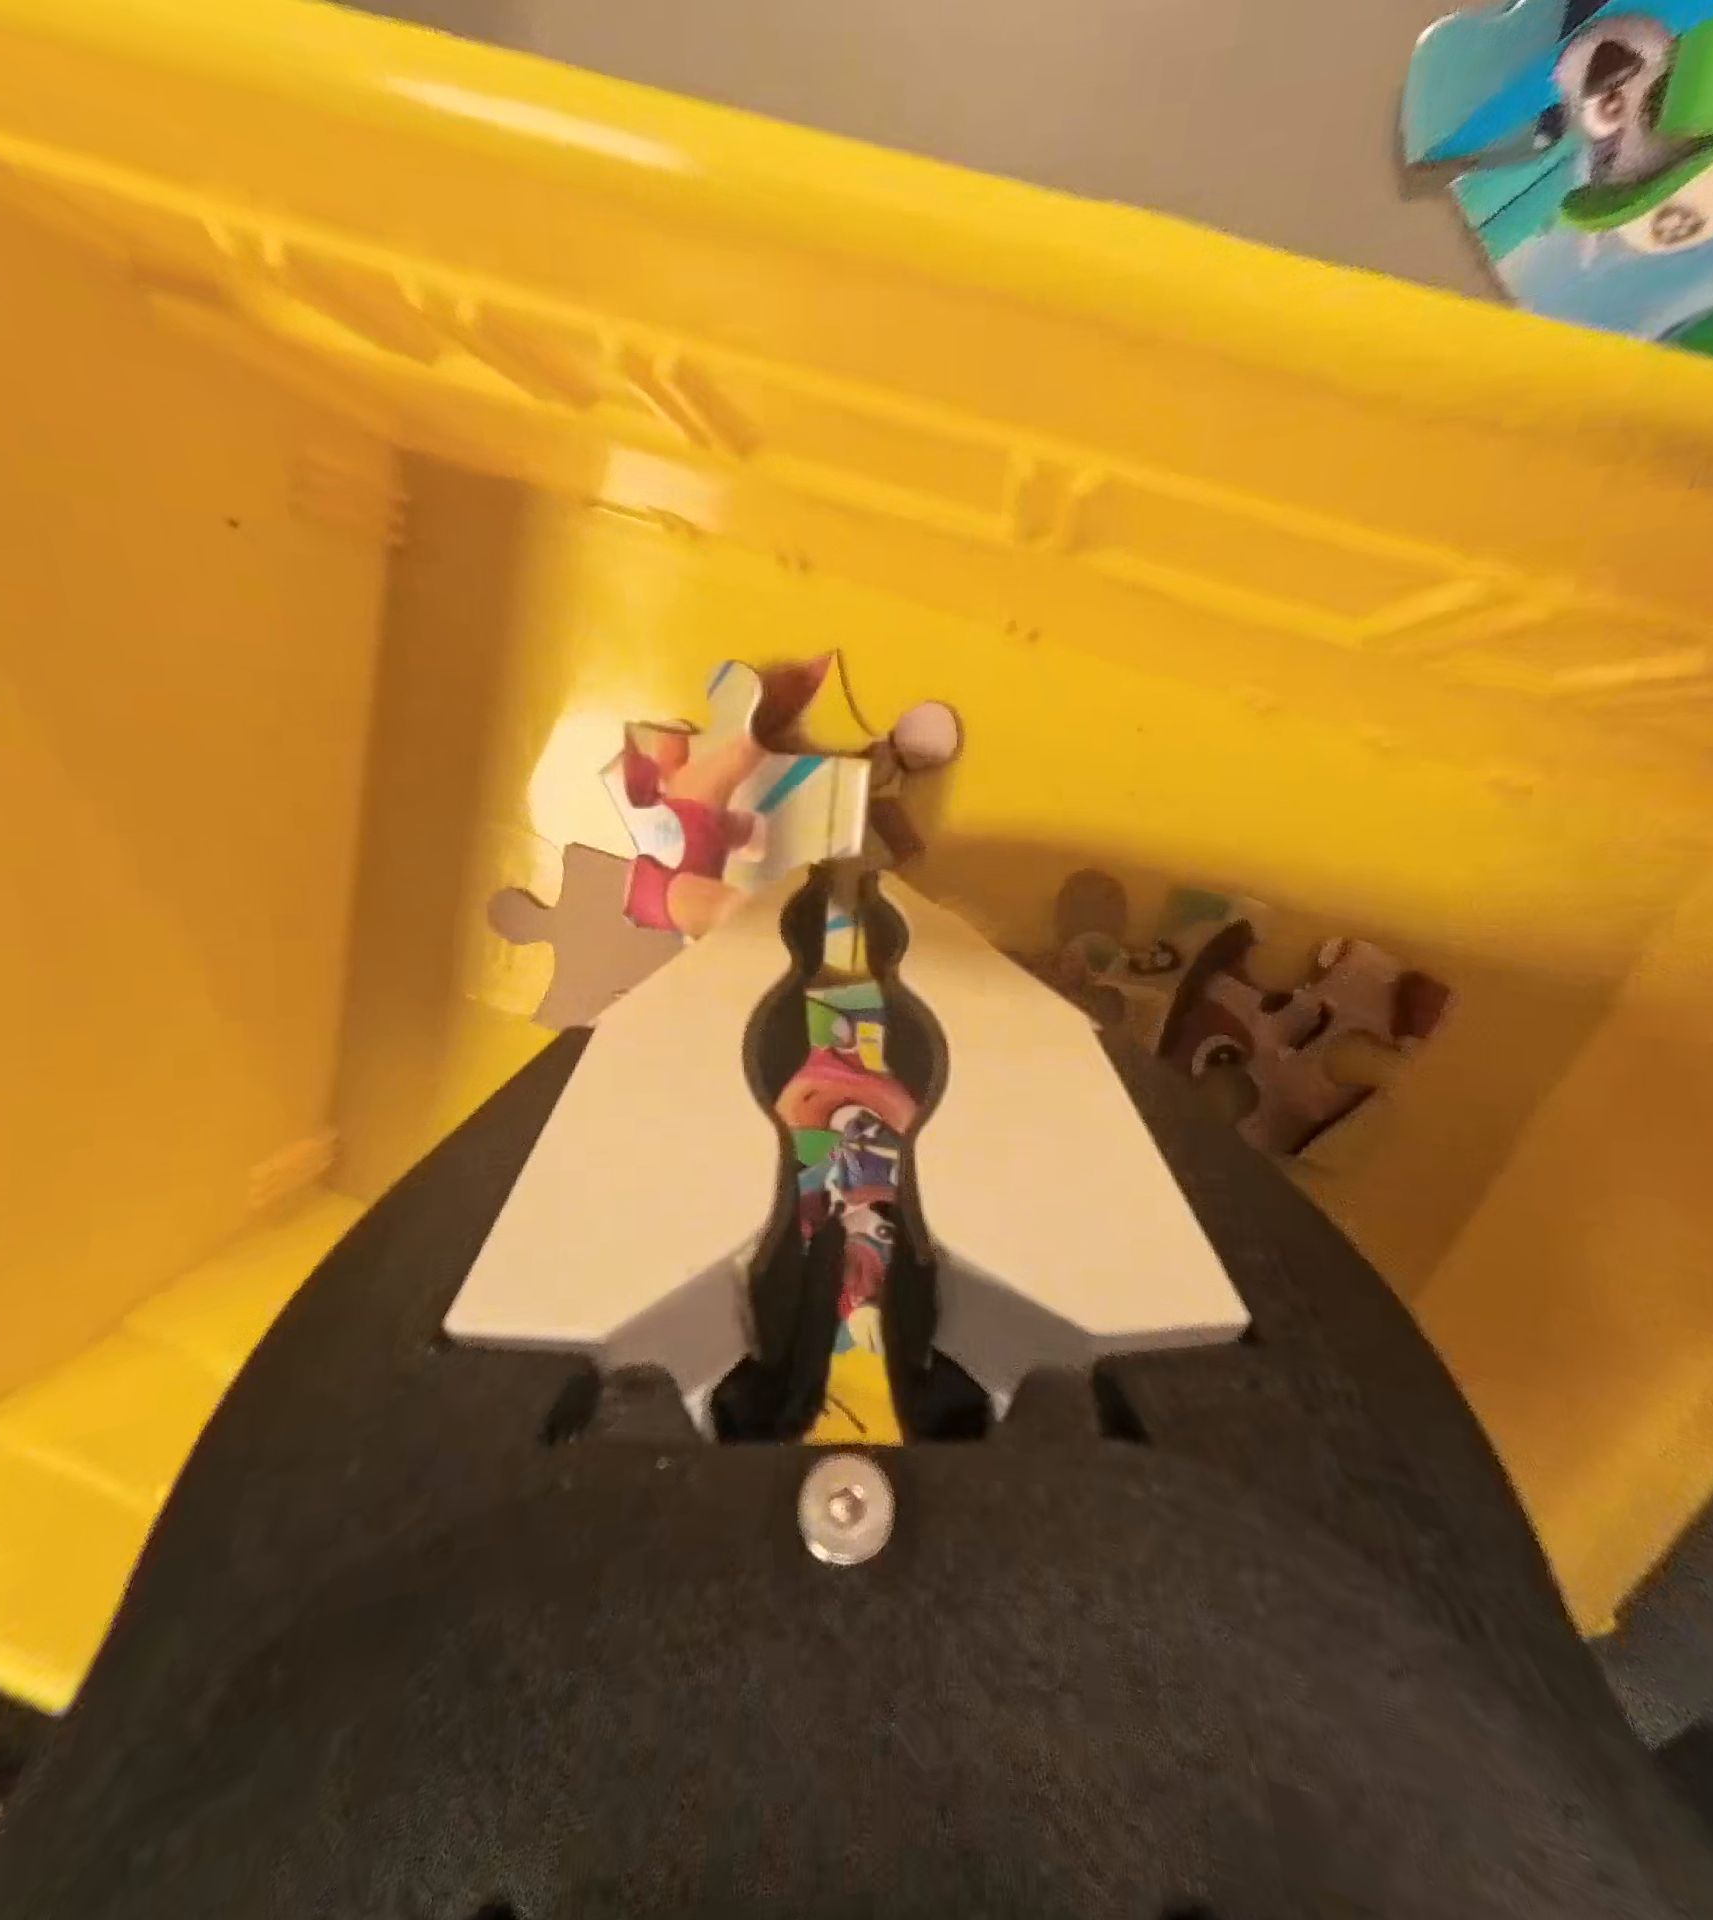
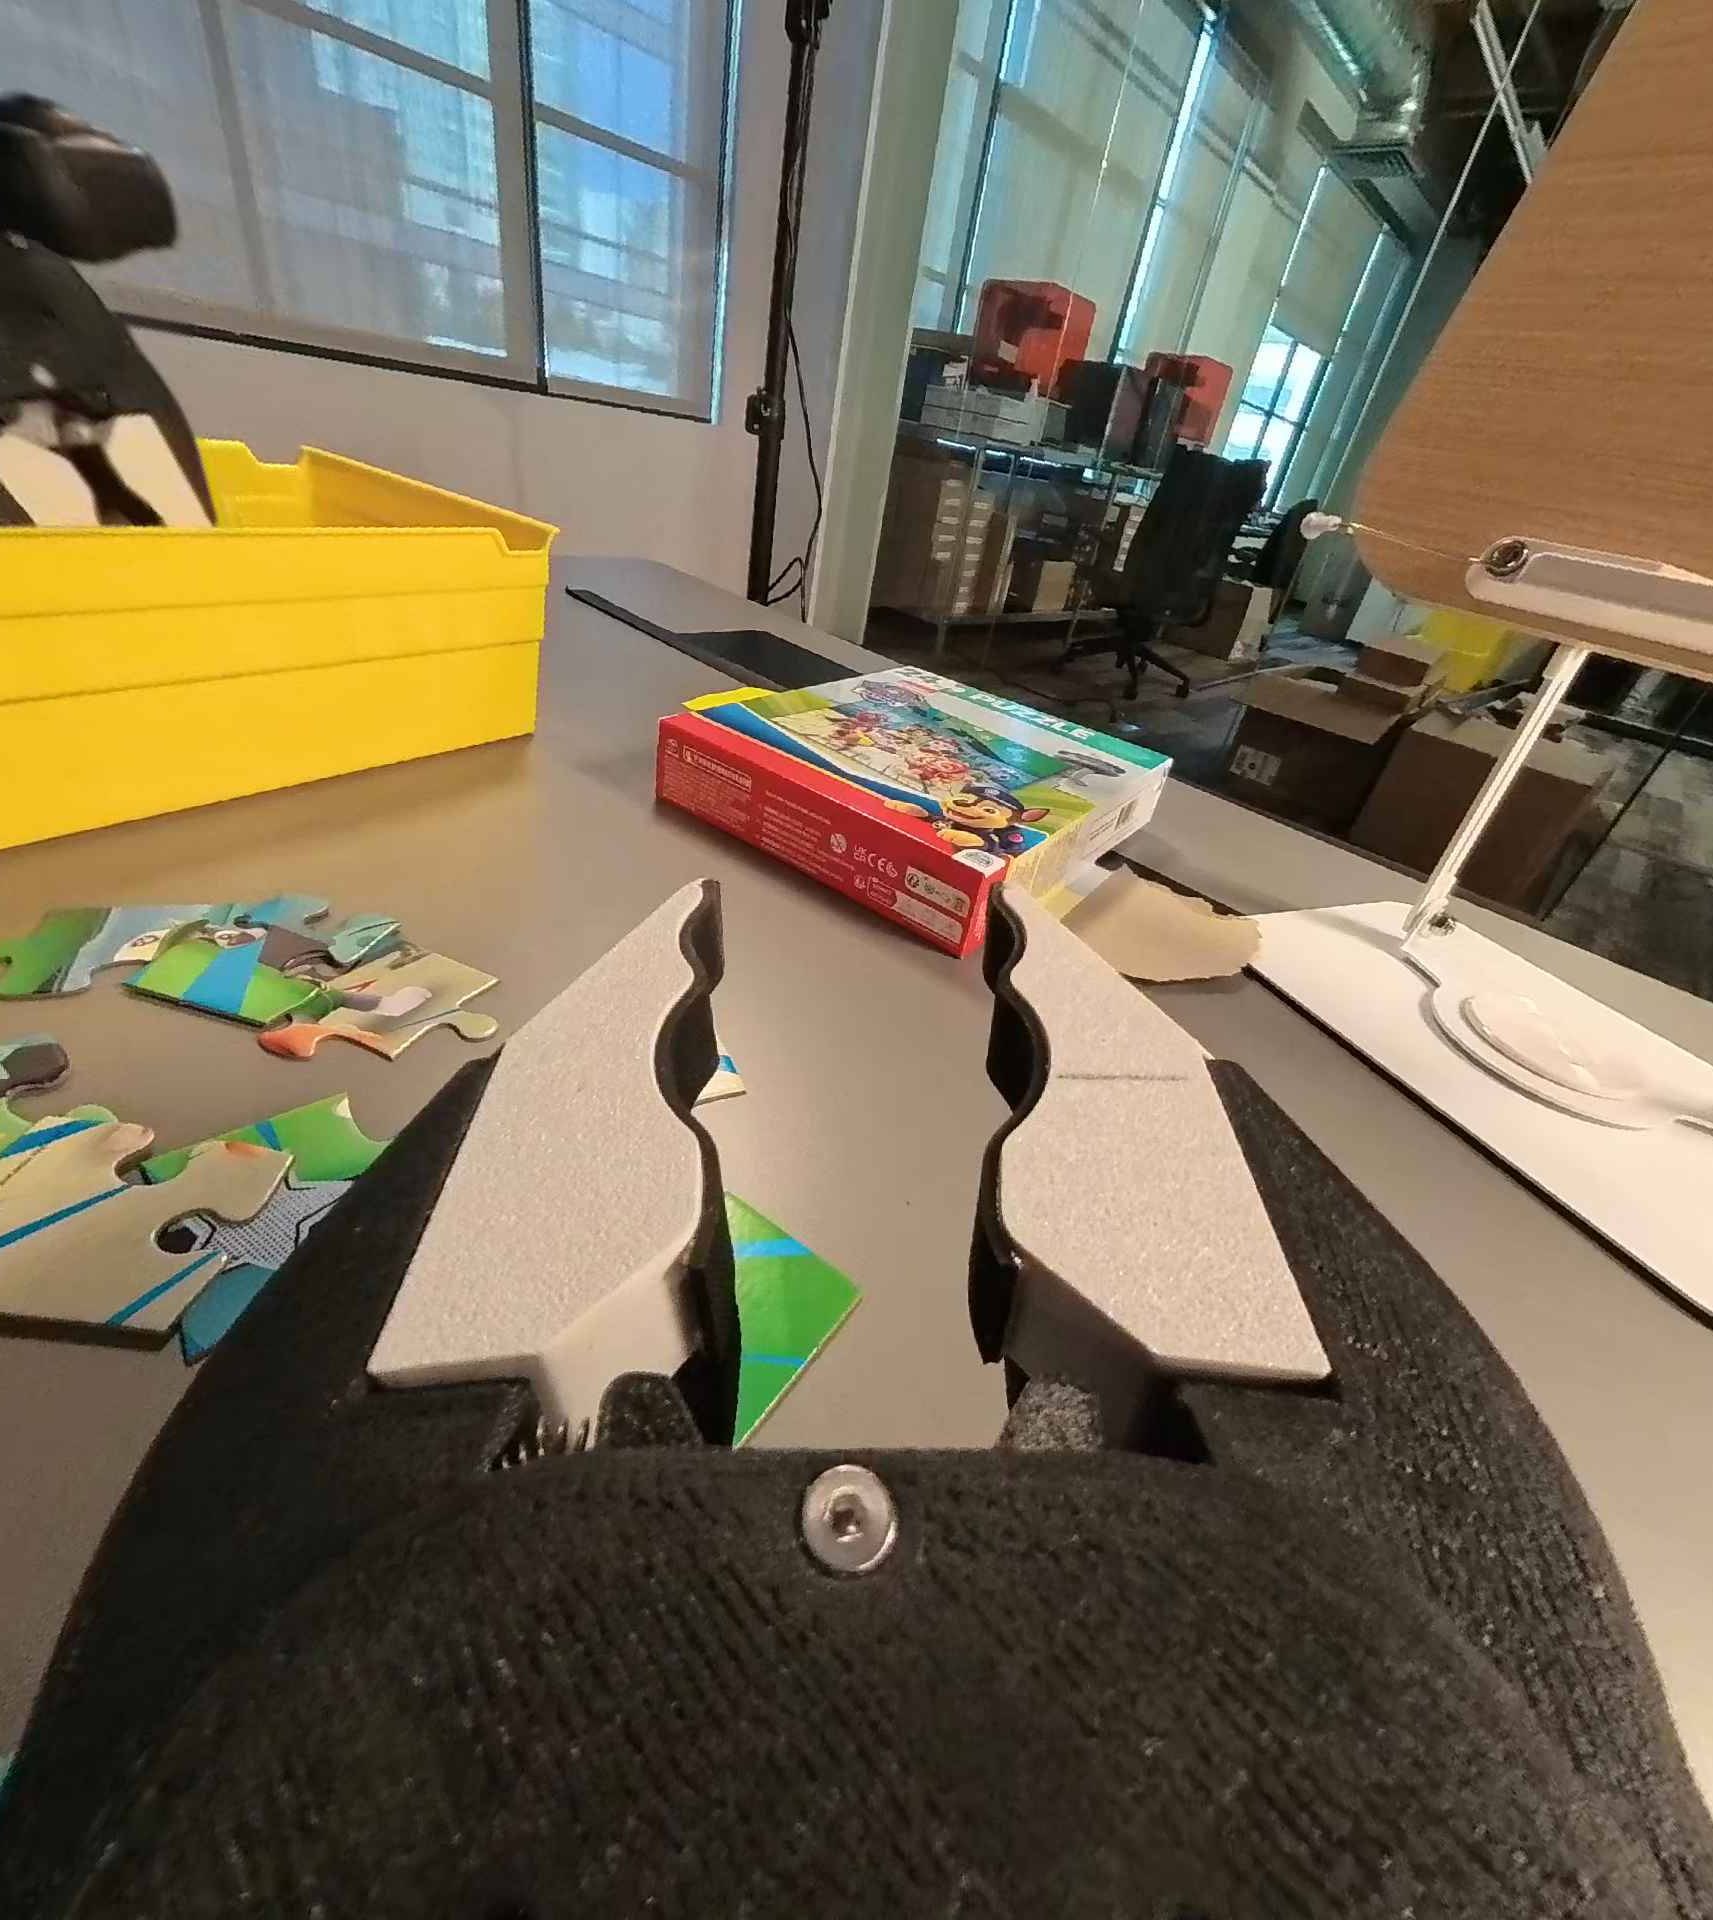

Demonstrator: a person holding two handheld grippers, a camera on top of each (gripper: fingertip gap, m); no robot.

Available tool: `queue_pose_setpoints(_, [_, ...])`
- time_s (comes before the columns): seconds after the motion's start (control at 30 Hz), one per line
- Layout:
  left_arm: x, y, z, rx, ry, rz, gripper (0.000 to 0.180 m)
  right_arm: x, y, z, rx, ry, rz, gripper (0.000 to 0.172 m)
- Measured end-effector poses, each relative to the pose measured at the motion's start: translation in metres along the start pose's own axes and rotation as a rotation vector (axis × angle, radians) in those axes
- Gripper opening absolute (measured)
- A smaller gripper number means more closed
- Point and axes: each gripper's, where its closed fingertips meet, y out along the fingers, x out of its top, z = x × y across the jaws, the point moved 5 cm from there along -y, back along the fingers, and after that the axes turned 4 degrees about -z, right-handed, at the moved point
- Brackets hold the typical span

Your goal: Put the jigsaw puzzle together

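Left gripper [image 1: 844, 883] reaching down inside the yellow bin [image 1: 935, 343], fingers pressed nearly together and pinching a colourful puzzle piece [image 1: 727, 821] on edge at the very tips. Piece hanging close to the bin's inner wall, above other loose pieces [image 1: 1278, 1013] lying on the bin floor. Grip looking shallow, so probably best lifting straight and slowly, keeping clear of the wall. Right gripper [image 2: 852, 935] hovering over the counter [image 2: 831, 1039] beside the bin, spread and holding nothing, with assembled pieces [image 2: 239, 977] and the puzzle box [image 2: 914, 800] nearby.
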Motion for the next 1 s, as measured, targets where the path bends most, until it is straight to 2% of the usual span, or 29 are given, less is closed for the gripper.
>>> queue_pose_setpoints(0.07, [-0.001,-0.004,-0.003,0.001,-0.007,-0.023,0.005,0.000,0.000,0.000,0.001,0.000,0.003,0.049])
queue_pose_setpoints(0.1, [-0.001,-0.004,-0.002,0.006,-0.019,-0.032,0.012,0.000,0.001,0.000,0.001,-0.001,0.004,0.049])
queue_pose_setpoints(0.17, [0.000,-0.002,-0.001,0.000,-0.050,-0.034,0.057,0.000,0.001,0.000,0.001,-0.002,0.005,0.049])
queue_pose_setpoints(0.2, [0.000,0.001,0.000,-0.001,-0.059,-0.026,0.071,0.000,0.001,0.000,0.001,-0.003,0.005,0.049])
queue_pose_setpoints(0.27, [0.001,0.008,0.002,-0.019,-0.049,-0.009,0.083,0.000,0.001,0.000,0.000,-0.004,0.005,0.049])
queue_pose_setpoints(0.37, [0.000,0.018,0.005,-0.059,-0.062,0.028,0.080,0.000,0.000,0.000,-0.003,-0.001,0.003,0.049])
queue_pose_setpoints(0.47, [-0.001,0.019,0.010,-0.098,-0.130,0.031,0.050,0.000,0.000,-0.001,-0.004,0.004,0.002,0.049])
queue_pose_setpoints(0.53, [-0.001,0.017,0.009,-0.125,-0.136,0.039,0.041,0.000,0.000,-0.001,-0.005,0.006,0.002,0.049])
queue_pose_setpoints(0.63, [-0.003,0.016,0.008,-0.101,-0.114,0.054,0.041,0.000,0.000,-0.001,-0.004,0.007,0.002,0.049])
queue_pose_setpoints(0.83, [-0.008,-0.001,0.003,0.056,-0.011,-0.013,0.040,0.000,0.000,-0.001,-0.003,0.011,0.002,0.049])
queue_pose_setpoints(1.0, [-0.005,-0.035,-0.002,0.294,0.109,-0.113,0.040,0.000,0.000,-0.002,-0.006,0.017,0.001,0.049])
